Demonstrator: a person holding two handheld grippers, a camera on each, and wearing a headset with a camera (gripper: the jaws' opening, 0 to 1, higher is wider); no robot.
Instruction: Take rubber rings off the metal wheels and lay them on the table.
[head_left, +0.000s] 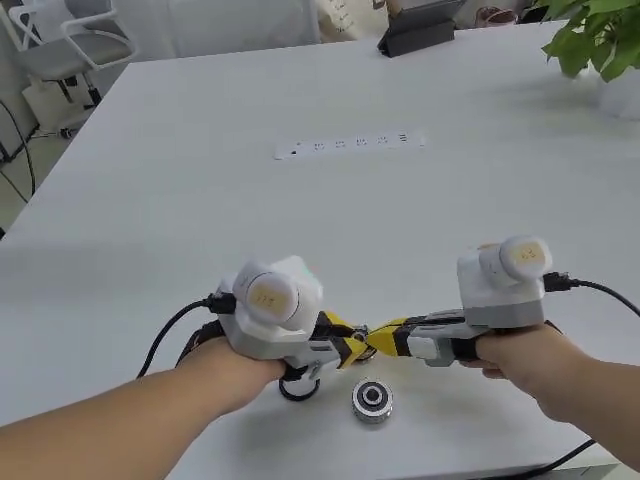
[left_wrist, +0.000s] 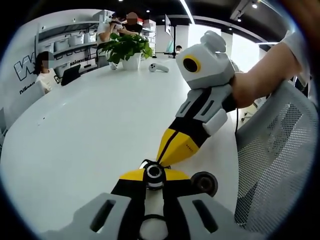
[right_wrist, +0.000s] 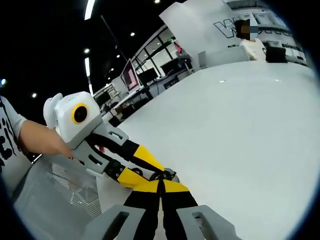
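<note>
While one rubber ring (head_left: 298, 386) is already lying on the table (head_left: 200, 200), left tongs (left_wrist: 153, 176) are clamping a wheel (left_wrist: 154, 170), right tongs (right_wrist: 160, 184) are pinching narrow at it; second wheel (head_left: 372, 398) is lying near, looks undone

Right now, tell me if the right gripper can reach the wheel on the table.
Probably yes: the loose wheel lies uncovered close by the right gripper, but its jaws are busy at the held wheel in the left gripper.

A black ring (head_left: 297, 388) lies half hidden under the left gripper (head_left: 352, 340). The wheel (left_wrist: 154, 172) in its jaws is mostly covered; whether rubber sits on it cannot be told. The plant (head_left: 595, 40) is cut off at the edge.
</note>
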